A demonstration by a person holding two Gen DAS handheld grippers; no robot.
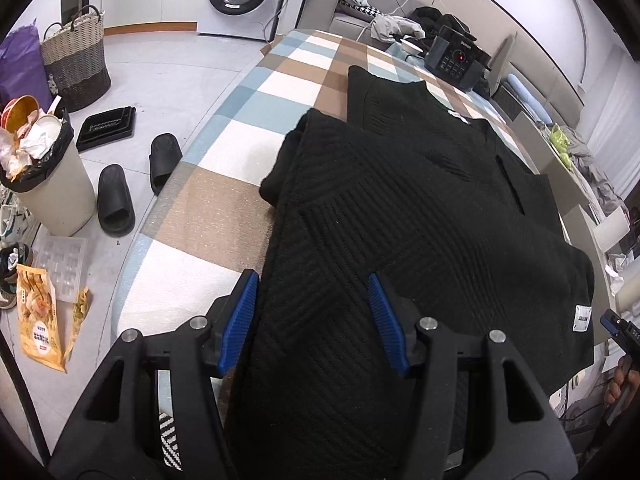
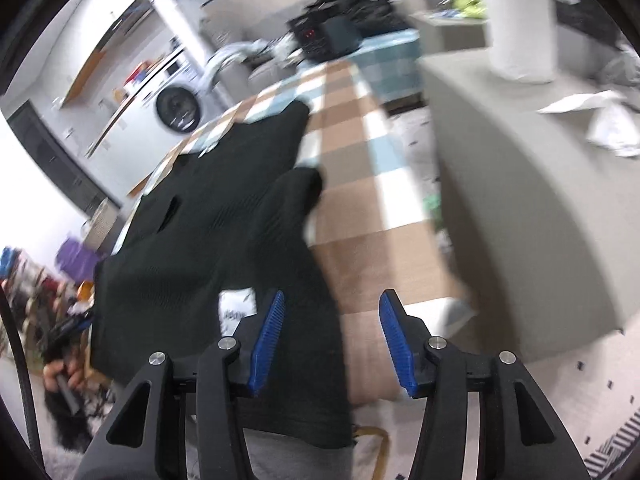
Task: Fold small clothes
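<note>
The black sweater (image 1: 400,208) is showing a matt, ribbed knit; the table (image 1: 224,208) is wearing checked woven cloth. The left tongs (image 1: 312,320) are showing ridged blue pads on matt black plastic, with shiny metal pins.

sweater (image 1: 400,208): black, ribbed | tablecloth (image 1: 224,184): blue-tan-white checks | pads (image 1: 240,320): blue

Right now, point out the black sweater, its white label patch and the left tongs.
black sweater (image 1: 400,208), left wrist view, middle of the ribbed front.
white label patch (image 1: 581,319), left wrist view, patch centre near the hem.
left tongs (image 1: 314,320), left wrist view, midway between blue tips.
</note>
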